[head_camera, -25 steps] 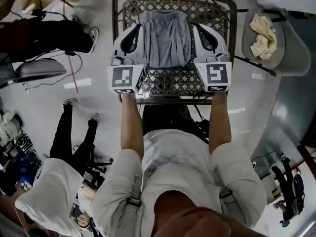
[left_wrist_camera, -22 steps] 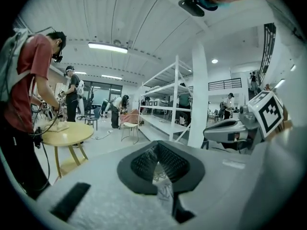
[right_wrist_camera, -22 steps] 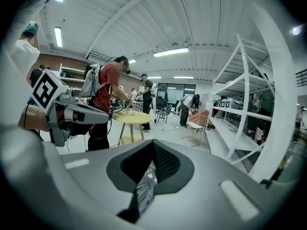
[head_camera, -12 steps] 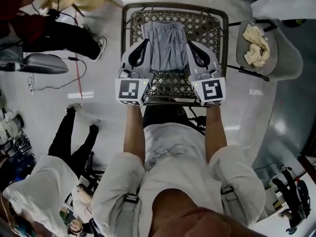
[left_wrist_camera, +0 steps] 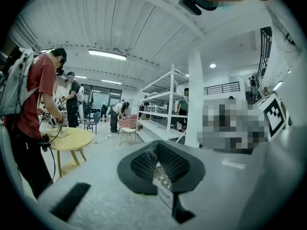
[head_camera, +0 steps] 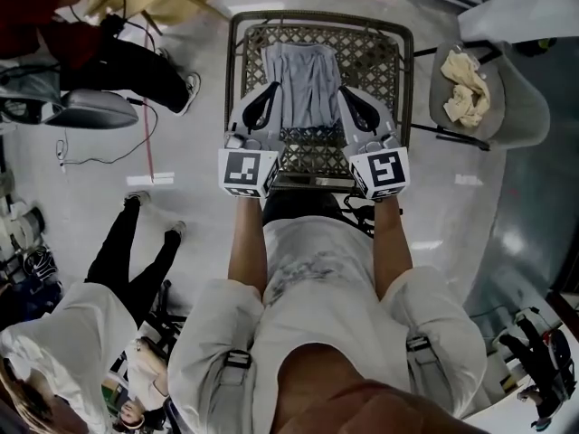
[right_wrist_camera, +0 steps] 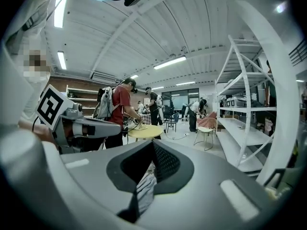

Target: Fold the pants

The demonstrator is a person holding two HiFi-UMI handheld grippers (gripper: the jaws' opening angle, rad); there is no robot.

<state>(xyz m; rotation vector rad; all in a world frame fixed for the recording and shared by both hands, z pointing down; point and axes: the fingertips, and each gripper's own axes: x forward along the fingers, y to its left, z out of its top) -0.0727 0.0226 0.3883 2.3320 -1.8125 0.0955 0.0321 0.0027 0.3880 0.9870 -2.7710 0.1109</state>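
Grey pants (head_camera: 301, 84) lie folded flat on a metal mesh table (head_camera: 371, 52) in front of me in the head view. My left gripper (head_camera: 270, 90) hovers over their left edge and my right gripper (head_camera: 345, 93) over their right edge, both above the table. Both pairs of jaws are shut. In the left gripper view the jaws (left_wrist_camera: 157, 150) meet, and only the mesh (left_wrist_camera: 162, 176) shows through the gap below them. In the right gripper view the jaws (right_wrist_camera: 152, 152) meet, with pleated grey cloth (right_wrist_camera: 144, 188) showing below. I see no cloth pinched.
A grey chair (head_camera: 525, 107) holding a cream cloth (head_camera: 466, 93) stands right of the table. People stand at the left (head_camera: 127, 66) and lower left (head_camera: 81, 333), with cables (head_camera: 99, 156) on the floor. A round yellow table (left_wrist_camera: 72, 138) and white shelving (left_wrist_camera: 163, 104) lie ahead.
Both grippers have risen and drawn back toward me along the pants' sides, still shut. The pants stay flat on the mesh table. The whole scene looks smaller.
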